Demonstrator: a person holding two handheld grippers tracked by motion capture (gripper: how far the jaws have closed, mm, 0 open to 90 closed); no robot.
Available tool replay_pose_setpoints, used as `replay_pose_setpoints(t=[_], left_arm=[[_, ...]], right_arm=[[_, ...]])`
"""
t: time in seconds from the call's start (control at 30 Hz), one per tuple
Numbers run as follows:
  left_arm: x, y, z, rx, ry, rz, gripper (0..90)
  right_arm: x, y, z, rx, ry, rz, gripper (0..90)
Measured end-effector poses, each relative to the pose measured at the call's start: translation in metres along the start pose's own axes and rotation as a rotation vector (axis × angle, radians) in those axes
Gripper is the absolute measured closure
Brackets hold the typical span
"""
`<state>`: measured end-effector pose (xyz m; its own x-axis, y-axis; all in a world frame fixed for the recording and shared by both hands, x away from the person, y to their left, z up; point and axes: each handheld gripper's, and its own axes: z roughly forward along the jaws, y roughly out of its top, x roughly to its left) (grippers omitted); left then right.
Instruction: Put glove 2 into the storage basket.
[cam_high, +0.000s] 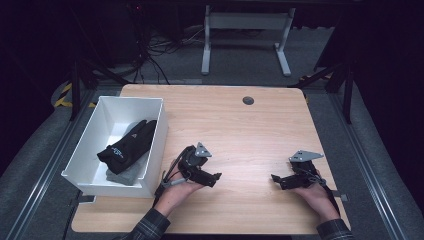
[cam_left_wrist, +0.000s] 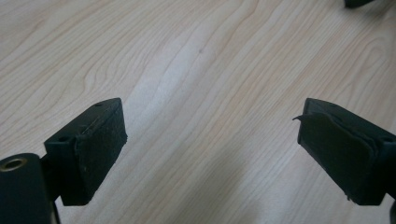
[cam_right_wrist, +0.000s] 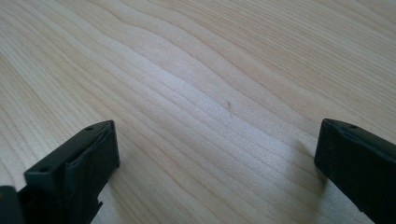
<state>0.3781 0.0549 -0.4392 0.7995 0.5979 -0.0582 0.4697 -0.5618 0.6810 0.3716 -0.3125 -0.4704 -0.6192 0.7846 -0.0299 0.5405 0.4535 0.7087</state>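
Pale, wood-grained table (cam_high: 250, 130) carries a white rectangular bin (cam_high: 155, 145) holding a black glove (cam_high: 127, 145); left tool (cam_high: 216, 177) and right tool (cam_high: 276, 178) rest spread, empty.

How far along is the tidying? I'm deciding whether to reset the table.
Done, it seems: a black fabric glove lies on a grey folded cloth inside the white plastic bin. In hand: nothing; the left tongs and right tongs rest open over the bare wooden tabletop. Left: nothing loose visible.
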Motion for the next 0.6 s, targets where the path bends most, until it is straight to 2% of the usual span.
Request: replay_pose_setpoints(t=[0.13,0.2,0.27,0.33,0.43,0.5,0.6], left_arm=[[-0.004,-0.009,0.009,0.008,0.007,0.026,4.5],[-0.008,-0.013,0.016,0.042,0.031,0.048,3.4],[-0.010,-0.016,0.020,0.040,0.043,0.057,1.5],[-0.014,-0.021,0.027,0.041,0.033,0.067,1.1],[-0.014,-0.022,0.028,0.024,0.010,0.057,0.0],[-0.013,-0.024,0.029,0.006,-0.009,0.068,0.0],[-0.013,-0.025,0.029,0.000,-0.014,0.075,0.0]], right_arm=[[0.000,0.000,0.000,0.000,0.001,-0.002,0.2],[0.000,0.000,0.000,0.000,0.001,-0.002,0.2],[0.000,0.000,0.000,-0.001,0.001,-0.002,0.2],[0.000,0.000,0.000,-0.001,0.001,-0.003,0.2],[0.000,0.000,0.000,-0.001,0.002,-0.004,0.2],[0.000,0.000,0.000,-0.001,0.002,-0.003,0.2],[0.000,0.000,0.000,-0.001,0.002,-0.004,0.2]])
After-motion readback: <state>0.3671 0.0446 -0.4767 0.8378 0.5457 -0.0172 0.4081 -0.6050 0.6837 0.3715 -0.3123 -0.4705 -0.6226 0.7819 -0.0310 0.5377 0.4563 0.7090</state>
